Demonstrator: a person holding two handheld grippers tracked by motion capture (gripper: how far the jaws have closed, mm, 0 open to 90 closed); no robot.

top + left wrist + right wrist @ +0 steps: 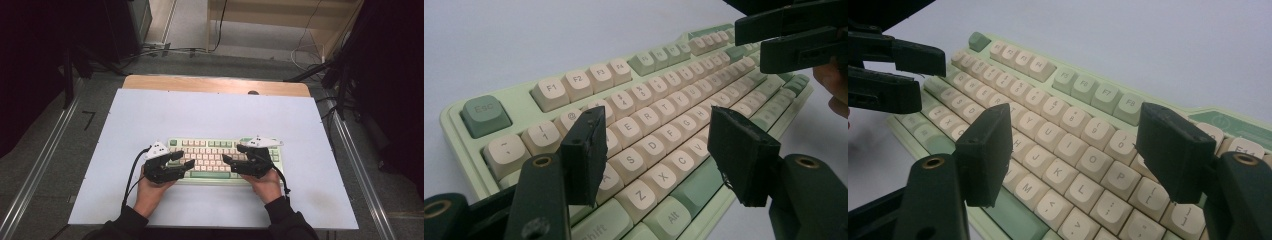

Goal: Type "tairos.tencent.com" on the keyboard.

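Observation:
A pale green keyboard (210, 150) with cream keys lies flat on the white mat, near its front middle. My left gripper (184, 159) is open over the keyboard's left end, and between its jaws lie the left-hand letter keys (659, 150). My right gripper (233, 153) is open over the right half, above the keys around O and P (1098, 160). Neither holds anything. The two grippers point at each other across the middle of the keyboard, a short gap apart. The right gripper (751, 42) appears at the top right of the left gripper view, the left gripper (930, 77) at the top left of the right gripper view.
The white mat (210, 110) covers most of a wooden table (215, 84). A small dark object (253, 92) sits at the mat's far edge. Metal rails (45, 160) run along both sides, and cables (165, 50) lie on the floor beyond.

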